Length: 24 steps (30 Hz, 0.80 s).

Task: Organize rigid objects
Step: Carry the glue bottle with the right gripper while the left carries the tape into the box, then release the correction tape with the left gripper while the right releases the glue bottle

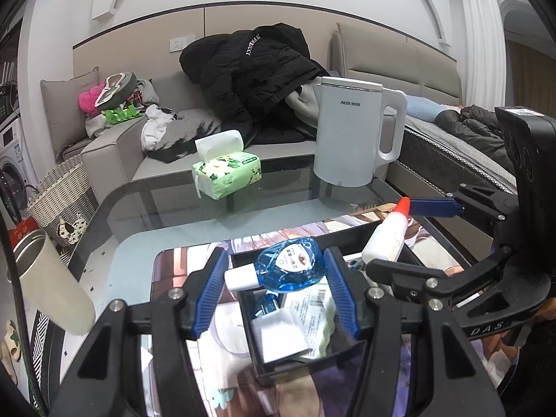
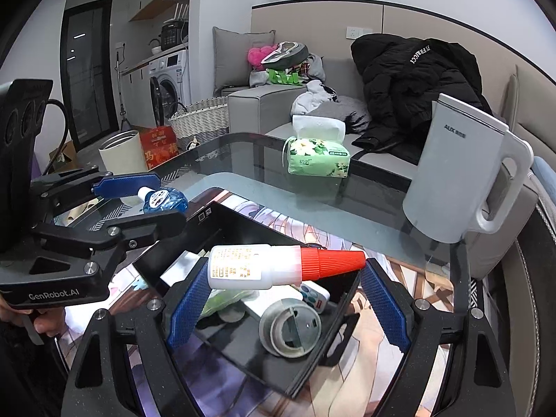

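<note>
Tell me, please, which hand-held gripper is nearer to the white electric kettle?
The right hand-held gripper, holding the glue bottle, is nearer the kettle; the left hand-held gripper is farther left.

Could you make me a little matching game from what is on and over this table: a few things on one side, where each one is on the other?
Things:
1. blue eye-drop bottle
2. glue bottle with red cap
3. green tissue pack
4. white AUX kettle

Places:
A. upright on the glass table, far right
B. held in the right claw
C. held in the left claw
D. lying on the glass table, left of the kettle

Pairs: 1-C, 2-B, 3-D, 4-A
</note>
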{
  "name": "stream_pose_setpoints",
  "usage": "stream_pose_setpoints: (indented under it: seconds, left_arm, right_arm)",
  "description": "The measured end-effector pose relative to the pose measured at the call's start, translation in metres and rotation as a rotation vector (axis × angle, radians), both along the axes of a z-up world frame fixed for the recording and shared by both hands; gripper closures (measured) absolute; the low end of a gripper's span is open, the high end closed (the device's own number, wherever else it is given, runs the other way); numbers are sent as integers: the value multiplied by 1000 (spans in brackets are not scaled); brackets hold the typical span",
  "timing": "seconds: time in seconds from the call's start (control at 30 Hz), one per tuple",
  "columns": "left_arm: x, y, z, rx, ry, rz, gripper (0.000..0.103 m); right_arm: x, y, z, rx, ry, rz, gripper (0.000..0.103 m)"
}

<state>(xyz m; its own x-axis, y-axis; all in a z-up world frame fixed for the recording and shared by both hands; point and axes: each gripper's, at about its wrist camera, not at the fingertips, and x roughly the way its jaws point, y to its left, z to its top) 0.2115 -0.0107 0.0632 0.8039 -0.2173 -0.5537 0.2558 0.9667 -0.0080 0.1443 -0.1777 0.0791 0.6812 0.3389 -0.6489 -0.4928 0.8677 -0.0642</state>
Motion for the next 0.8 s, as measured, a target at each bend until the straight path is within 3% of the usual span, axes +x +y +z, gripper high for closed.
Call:
stream_pose_setpoints:
  seconds: [0.4,0.8]
  left_arm:
    - [27,-6,-30,3,42,-31,46]
    - [37,-2,-45,7,60,-22,46]
  right_arm:
    - [26,7,-27,-43,41,-25,17]
    - [33,15,-38,-117,23,-25,17]
